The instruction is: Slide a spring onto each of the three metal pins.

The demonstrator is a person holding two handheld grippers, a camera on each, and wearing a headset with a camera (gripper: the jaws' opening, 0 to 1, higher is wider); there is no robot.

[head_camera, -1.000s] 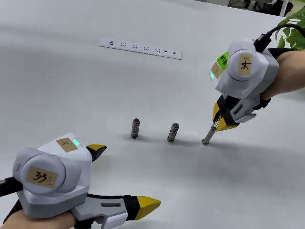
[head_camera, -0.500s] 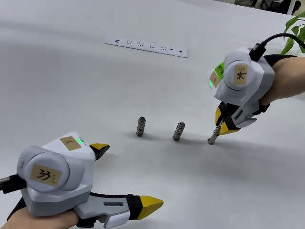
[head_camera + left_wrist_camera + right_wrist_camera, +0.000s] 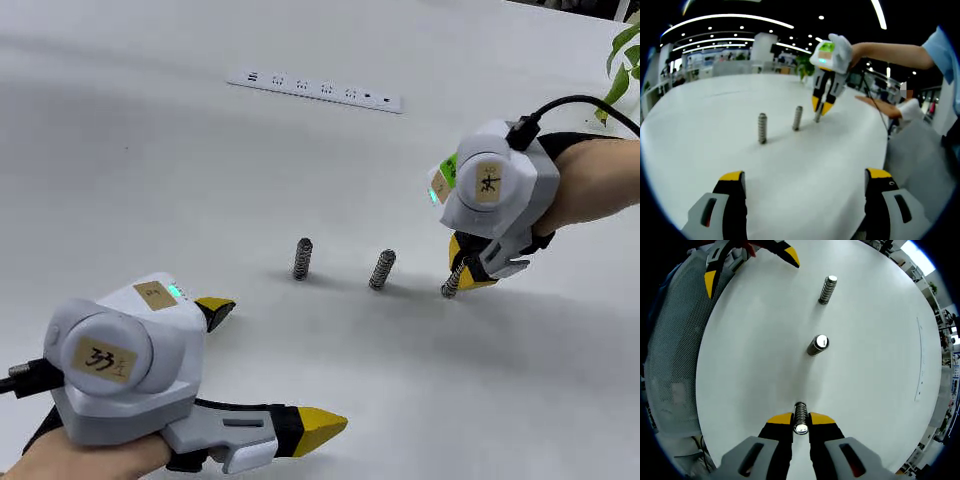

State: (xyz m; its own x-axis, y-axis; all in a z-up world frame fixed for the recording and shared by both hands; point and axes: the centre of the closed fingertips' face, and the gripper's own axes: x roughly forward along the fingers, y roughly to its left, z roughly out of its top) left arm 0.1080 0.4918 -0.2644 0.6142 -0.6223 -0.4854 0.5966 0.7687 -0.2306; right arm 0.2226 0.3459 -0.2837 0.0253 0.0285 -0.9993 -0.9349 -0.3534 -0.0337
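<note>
Left hand-held gripper (image 3: 270,368) is nearest, low over the bench (image 3: 150,180) at the front-left. Jaws spread wide, nothing between them. Its own view shows the same: both yellow tips well apart with bare bench between.

Past it, three springs stand in a row across mid-bench.
- Left spring (image 3: 303,258): upright, free-standing, sleeved on a pin. The shiny pin cap (image 3: 831,278) shows at the top in the right gripper view.
- Middle spring (image 3: 382,269): just right of the first and apart from it, leaning slightly in the head view. It is also on a pin, cap (image 3: 821,342) visible.
- Third spring (image 3: 455,278): right end of the row, tilted, lower end on the bench.

Right hand-held gripper (image 3: 465,272) comes down from above with its jaws pressed together, pinching the third spring near its upper end. The right gripper view shows the coils between the yellow tips, with a round metal end at the top.

Further back, a white power strip (image 3: 315,88) lies flat on the bench. Green plant leaves (image 3: 625,55) sit at the far right corner.
</note>
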